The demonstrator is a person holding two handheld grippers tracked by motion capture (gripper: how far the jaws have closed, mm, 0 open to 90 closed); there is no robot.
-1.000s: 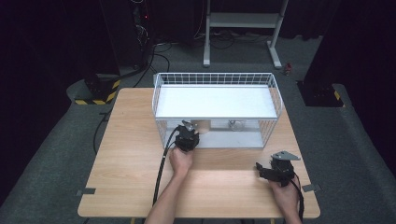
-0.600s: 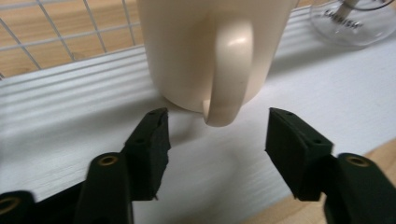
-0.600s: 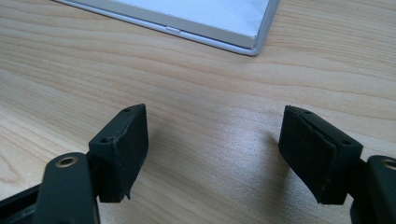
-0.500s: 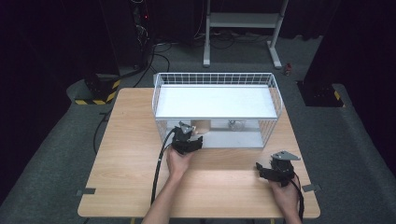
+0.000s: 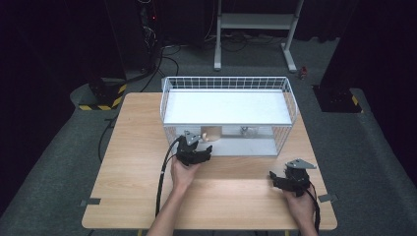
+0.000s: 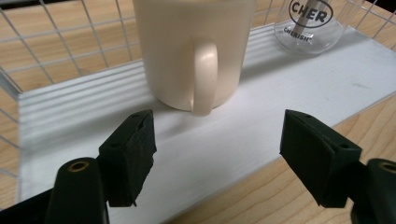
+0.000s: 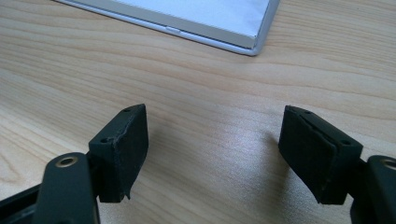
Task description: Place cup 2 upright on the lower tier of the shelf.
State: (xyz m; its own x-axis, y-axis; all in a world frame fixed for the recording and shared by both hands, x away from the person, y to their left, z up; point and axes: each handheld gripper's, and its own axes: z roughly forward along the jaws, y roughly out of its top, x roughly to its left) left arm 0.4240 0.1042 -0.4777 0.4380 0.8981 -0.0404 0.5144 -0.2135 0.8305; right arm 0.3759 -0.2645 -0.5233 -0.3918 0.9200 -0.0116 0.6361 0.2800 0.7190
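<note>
Left gripper view: fingers (image 6: 218, 156) just opened, cream mug (image 6: 196, 51) released; right fingers (image 7: 224, 156) released.

A wire rack (image 5: 290, 101) stands on the far half of the table (image 5: 128, 162), with an upper shelf (image 5: 226, 105) above a lower shelf (image 6: 289, 88). On the lower shelf a mug (image 6: 196, 46) stands upright, its handle turned toward the left gripper (image 6: 217, 154) just before it; a glass (image 6: 310, 21) stands beside the mug, apart from it. The right gripper (image 5: 290, 179) sits over the table's near right corner, well apart from the rack.

Upright cream mug (image 6: 196, 51) on white shelf (image 6: 280, 107)
</note>
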